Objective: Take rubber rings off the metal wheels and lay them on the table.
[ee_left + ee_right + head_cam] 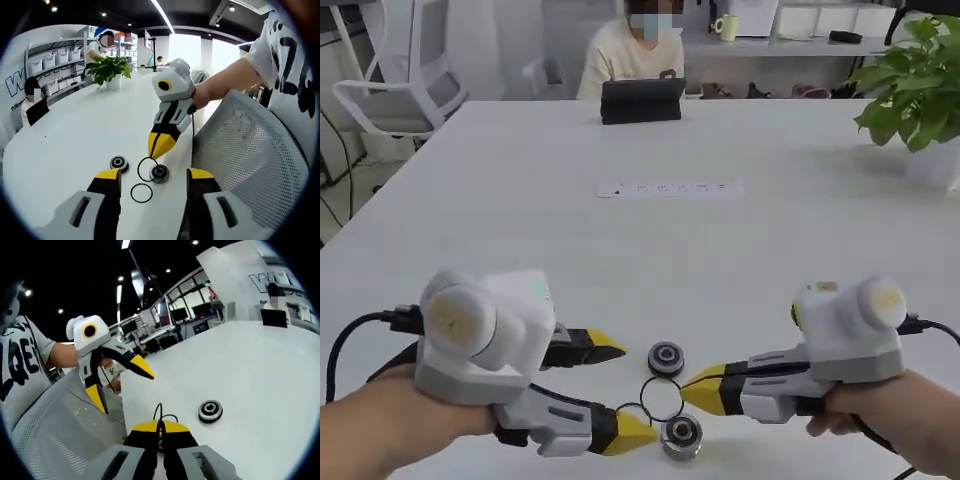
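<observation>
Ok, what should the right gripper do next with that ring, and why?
Probably lower the rubber ring to the table beside the near wheel and open. The right gripper is shut on it, it looks free of the wheel though I can't be sure, and another ring already lies there.

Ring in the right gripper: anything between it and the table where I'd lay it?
Nothing visible. The ring, pinched by the right gripper, hangs over bare table between the far wheel and the near wheel, with a freed ring close beside.
</observation>
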Demonstrator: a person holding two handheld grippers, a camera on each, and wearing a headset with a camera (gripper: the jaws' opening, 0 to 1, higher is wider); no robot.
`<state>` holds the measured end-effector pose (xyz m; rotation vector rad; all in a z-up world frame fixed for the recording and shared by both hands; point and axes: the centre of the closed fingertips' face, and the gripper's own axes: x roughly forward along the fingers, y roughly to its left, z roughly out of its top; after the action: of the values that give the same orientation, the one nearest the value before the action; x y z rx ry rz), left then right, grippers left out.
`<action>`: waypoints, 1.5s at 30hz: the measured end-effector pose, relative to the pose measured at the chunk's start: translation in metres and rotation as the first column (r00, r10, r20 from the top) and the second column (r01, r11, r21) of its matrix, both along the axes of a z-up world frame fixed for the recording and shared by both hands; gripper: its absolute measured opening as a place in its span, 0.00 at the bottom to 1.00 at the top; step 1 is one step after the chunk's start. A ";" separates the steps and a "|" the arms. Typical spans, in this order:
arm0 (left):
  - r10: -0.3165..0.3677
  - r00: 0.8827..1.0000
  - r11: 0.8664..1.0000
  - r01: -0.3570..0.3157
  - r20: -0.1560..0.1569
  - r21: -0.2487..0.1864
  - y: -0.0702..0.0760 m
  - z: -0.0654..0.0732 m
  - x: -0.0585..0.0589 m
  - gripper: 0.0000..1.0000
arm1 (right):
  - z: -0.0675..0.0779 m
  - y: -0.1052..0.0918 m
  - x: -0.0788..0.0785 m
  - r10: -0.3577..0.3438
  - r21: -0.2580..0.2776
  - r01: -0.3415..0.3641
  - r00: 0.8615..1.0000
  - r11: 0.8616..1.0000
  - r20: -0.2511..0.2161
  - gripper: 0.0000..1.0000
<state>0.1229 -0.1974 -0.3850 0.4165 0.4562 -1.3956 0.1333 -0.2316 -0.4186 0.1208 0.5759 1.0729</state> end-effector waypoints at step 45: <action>0.159 0.987 0.987 -0.159 -0.001 -0.016 0.055 0.005 0.019 0.64 | -0.037 0.032 0.008 0.120 -0.119 -0.130 0.989 0.984 -0.089 0.00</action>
<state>0.1423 -0.1423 -0.3800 0.3590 0.4677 -1.2440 0.1409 -0.1997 -0.4555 0.0196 0.7299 1.1547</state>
